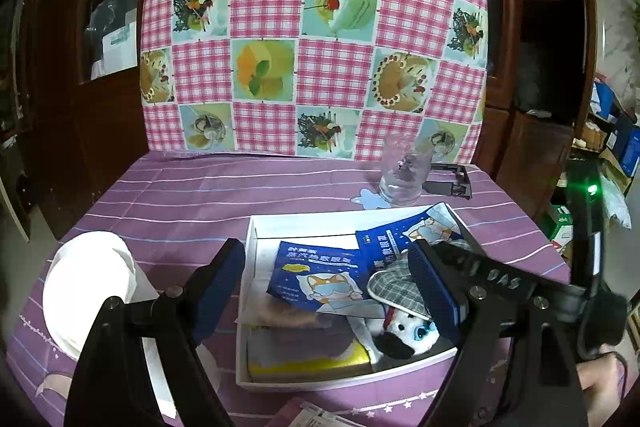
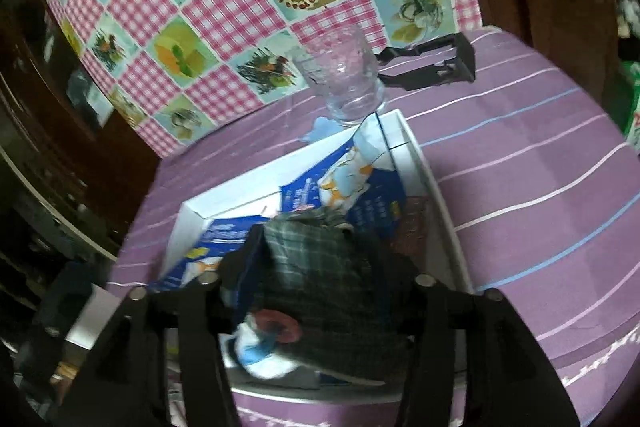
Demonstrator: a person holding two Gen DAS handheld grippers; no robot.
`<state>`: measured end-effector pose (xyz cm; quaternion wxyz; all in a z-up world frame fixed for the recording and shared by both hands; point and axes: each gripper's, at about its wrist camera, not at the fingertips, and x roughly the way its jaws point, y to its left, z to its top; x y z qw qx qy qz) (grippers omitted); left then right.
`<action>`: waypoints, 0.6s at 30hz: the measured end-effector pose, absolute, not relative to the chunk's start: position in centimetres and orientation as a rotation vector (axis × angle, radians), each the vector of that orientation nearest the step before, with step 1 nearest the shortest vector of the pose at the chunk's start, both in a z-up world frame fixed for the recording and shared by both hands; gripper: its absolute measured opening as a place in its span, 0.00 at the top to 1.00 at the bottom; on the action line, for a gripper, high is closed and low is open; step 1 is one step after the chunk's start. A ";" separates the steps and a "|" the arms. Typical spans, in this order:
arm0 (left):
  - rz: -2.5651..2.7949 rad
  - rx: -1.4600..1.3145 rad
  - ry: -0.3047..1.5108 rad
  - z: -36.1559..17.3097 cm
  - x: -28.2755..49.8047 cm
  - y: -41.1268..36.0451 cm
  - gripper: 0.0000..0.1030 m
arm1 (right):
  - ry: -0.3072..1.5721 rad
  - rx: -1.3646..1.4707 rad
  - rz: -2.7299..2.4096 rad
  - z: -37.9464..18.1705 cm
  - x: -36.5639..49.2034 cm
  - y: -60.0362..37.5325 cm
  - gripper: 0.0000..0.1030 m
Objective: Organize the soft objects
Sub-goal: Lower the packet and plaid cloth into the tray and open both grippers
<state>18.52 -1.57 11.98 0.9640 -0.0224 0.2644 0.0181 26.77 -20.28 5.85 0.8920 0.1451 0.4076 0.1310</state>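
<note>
A white box (image 1: 252, 227) on the purple striped cloth holds blue eye-mask packets (image 1: 316, 277), a yellow-edged pad and a plush dog (image 1: 404, 331) in a grey plaid hat. My left gripper (image 1: 328, 279) is open and empty, hovering over the box's left half. My right gripper (image 2: 316, 259) is shut on the plush dog (image 2: 320, 275) by its plaid hat, holding it over the box (image 2: 404, 131); in the left wrist view its fingers (image 1: 436, 287) reach in from the right. A white tissue roll (image 1: 88, 287) lies left of the box.
A clear glass (image 1: 404, 175) stands behind the box on a pale blue coaster, with a black clip frame (image 1: 452, 183) beside it. A pink checked cloth (image 1: 312, 27) hangs behind the table. Dark wooden cabinets flank it. Papers lie at the near edge.
</note>
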 end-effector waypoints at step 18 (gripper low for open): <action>0.018 -0.036 0.503 13.0 17.6 -1.9 0.18 | 0.619 0.236 0.279 14.0 23.4 -20.5 0.35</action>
